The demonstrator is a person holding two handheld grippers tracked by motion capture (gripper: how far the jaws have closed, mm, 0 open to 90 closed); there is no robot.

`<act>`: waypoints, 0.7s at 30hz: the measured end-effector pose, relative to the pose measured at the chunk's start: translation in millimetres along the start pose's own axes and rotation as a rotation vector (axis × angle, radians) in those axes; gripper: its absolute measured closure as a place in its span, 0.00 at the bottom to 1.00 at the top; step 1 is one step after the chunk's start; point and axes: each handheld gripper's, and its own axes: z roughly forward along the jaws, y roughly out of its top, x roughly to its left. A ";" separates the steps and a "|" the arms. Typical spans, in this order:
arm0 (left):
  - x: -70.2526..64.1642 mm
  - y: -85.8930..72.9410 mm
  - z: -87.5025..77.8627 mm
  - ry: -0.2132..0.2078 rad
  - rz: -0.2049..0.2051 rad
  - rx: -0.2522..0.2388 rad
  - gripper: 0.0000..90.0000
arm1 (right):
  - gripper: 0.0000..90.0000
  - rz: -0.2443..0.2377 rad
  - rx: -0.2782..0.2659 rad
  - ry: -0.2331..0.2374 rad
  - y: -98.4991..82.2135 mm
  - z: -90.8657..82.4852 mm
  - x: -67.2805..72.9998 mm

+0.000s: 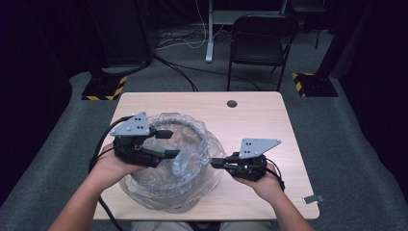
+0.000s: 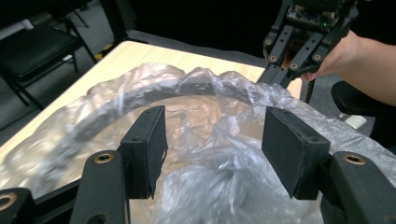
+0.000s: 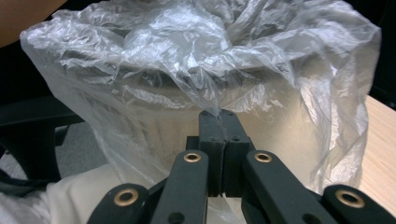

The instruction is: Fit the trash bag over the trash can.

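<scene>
A clear plastic bag (image 1: 192, 159) lines a round bin (image 1: 180, 126) that stands on the near half of a pale wooden worktop (image 1: 255, 120). The bag's crumpled film is draped over the bin's rim and down its sides. The right tool (image 1: 215, 163) meets the bag at its right side, and in the right gripper view its jaws are clenched together on a fold of the film (image 3: 219, 113). The left tool (image 1: 168, 143) hangs over the bag's left part, above the bin's opening; its jaws stand released and wide apart, with loose film (image 2: 219, 154) below and between them, the pads not pressing on it. A person's hand holds each tool from the near edge of the worktop. Beyond the bag, near the worktop's far edge, there is a small round hole (image 1: 232, 103). Farther off, a black chair (image 1: 260, 41) stands on the grey floor.
</scene>
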 end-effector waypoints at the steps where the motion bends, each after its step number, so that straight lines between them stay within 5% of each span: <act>1: -0.3 1.2 3.2 -0.009 0.007 0.008 0.44 | 1.00 0.004 -0.005 -0.008 -0.1 -0.7 -0.3; 11: -0.8 10.3 22.6 -0.094 0.053 0.069 0.44 | 1.00 0.061 -0.074 -0.123 -2.5 -8.0 -17.4; 13: -0.1 11.7 22.3 -0.092 0.054 0.062 0.44 | 0.90 0.084 -0.074 -0.138 -5.1 -6.6 -22.4; 16: 0.4 11.7 19.2 -0.083 0.057 0.046 0.45 | 0.74 0.121 -0.088 -0.081 -4.8 -10.0 -23.0; 21: 3.4 7.5 12.4 -0.059 0.041 0.040 0.45 | 0.59 0.083 -0.078 -0.010 8.5 -18.3 -5.6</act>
